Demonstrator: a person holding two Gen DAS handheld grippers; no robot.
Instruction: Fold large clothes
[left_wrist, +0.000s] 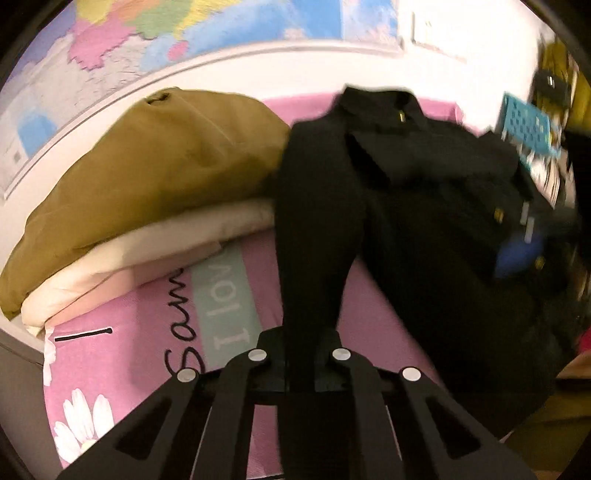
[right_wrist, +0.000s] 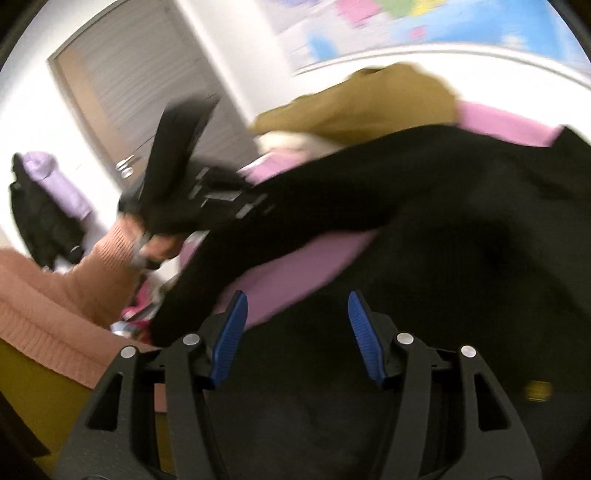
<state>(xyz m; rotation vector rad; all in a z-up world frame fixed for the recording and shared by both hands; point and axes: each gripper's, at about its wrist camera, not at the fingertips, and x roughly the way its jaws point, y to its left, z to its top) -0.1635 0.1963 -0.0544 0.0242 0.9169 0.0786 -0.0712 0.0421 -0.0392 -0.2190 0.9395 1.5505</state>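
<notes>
A large black coat (left_wrist: 424, 206) with gold buttons lies on a pink bedsheet (left_wrist: 147, 332). My left gripper (left_wrist: 300, 343) is shut on the coat's sleeve (left_wrist: 314, 236), which stretches away from the jaws toward the coat's shoulder. In the right wrist view the coat (right_wrist: 461, 229) fills the right and lower part, and its sleeve (right_wrist: 295, 218) runs left to the left gripper (right_wrist: 177, 166) in the person's hand. My right gripper (right_wrist: 293, 325) is open just above the black cloth, its blue pads (right_wrist: 231, 332) wide apart and empty.
A folded mustard garment (left_wrist: 159, 173) lies on a folded cream one (left_wrist: 147, 251) at the back left of the bed. A wall map (left_wrist: 129, 48) hangs behind. Clutter (left_wrist: 532, 136) stands at the right. The person's pink sleeve (right_wrist: 44, 295) is at left.
</notes>
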